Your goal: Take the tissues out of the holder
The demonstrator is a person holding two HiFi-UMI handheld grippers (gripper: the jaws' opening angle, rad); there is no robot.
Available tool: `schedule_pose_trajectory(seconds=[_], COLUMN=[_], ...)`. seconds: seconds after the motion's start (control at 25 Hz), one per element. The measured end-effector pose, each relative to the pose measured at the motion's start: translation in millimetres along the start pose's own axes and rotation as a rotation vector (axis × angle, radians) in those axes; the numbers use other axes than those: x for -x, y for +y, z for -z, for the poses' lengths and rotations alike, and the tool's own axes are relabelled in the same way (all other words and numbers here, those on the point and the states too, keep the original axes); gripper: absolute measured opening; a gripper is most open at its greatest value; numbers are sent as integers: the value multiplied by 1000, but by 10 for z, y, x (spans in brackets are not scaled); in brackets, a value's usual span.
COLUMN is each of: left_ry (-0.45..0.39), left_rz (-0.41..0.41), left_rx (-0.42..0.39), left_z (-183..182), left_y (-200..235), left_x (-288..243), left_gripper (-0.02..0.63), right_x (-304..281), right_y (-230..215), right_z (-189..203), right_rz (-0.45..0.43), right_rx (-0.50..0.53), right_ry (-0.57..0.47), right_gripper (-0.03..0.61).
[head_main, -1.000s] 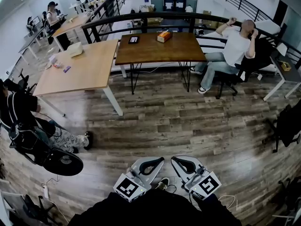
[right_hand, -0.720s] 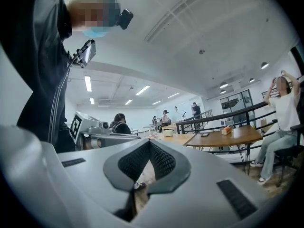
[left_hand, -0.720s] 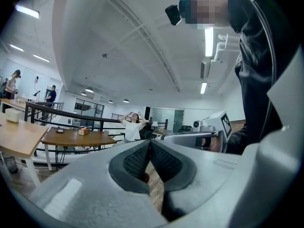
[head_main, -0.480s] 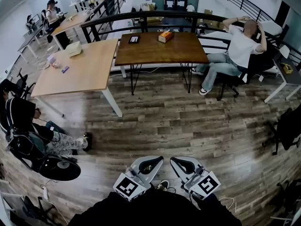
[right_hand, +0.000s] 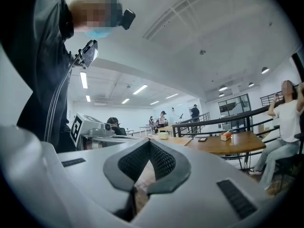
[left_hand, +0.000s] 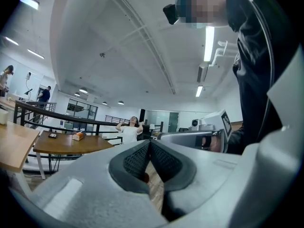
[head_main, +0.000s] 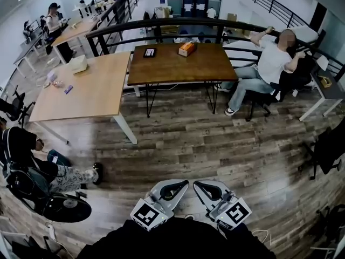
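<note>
The orange tissue holder (head_main: 187,48) stands on the far side of a dark brown table (head_main: 178,69), well ahead across the wood floor. It also shows small in the left gripper view (left_hand: 78,136) and in the right gripper view (right_hand: 226,136). My left gripper (head_main: 185,183) and right gripper (head_main: 196,184) are held side by side low in the head view, close to my body and far from the table. The left gripper's (left_hand: 149,142) pads meet with nothing between them. So do the right gripper's (right_hand: 149,141).
A light wood table (head_main: 81,85) adjoins the dark one on the left. A black railing (head_main: 161,25) runs behind both. A person in white (head_main: 269,63) sits at the dark table's right end, and another person (head_main: 32,161) sits at lower left. A dark phone (head_main: 149,52) lies on the table.
The tables have drawn a little nearer in the head view as I walk toward them. Both grippers keep their place before my body, still shut. The seated person in white shifted their arms.
</note>
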State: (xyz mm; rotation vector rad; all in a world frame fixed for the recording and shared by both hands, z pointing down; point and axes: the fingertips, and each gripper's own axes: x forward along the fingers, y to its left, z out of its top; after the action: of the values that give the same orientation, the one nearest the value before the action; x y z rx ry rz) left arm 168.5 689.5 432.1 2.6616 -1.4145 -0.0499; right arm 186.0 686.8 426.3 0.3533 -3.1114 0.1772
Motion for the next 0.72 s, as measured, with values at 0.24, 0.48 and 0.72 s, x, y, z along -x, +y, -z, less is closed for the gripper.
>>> schedule_pose_trajectory(seconds=[0.24, 0.48, 0.72], left_ry=[-19, -26, -34], left_rz=[21, 46, 78], left_rx=[-8, 1, -7], left_z=[-132, -191, -299], left_y=[422, 873, 1199], left_x=[-35, -5, -21], left_gripper=[10, 11, 9], right_x=[-396, -843, -1168], right_y=[-171, -293, -442], right_z=[-73, -79, -142], right_rz=[21, 51, 77], right_rx=[14, 11, 14], right_ry=[-4, 6, 0], right_gripper=[5, 5, 5])
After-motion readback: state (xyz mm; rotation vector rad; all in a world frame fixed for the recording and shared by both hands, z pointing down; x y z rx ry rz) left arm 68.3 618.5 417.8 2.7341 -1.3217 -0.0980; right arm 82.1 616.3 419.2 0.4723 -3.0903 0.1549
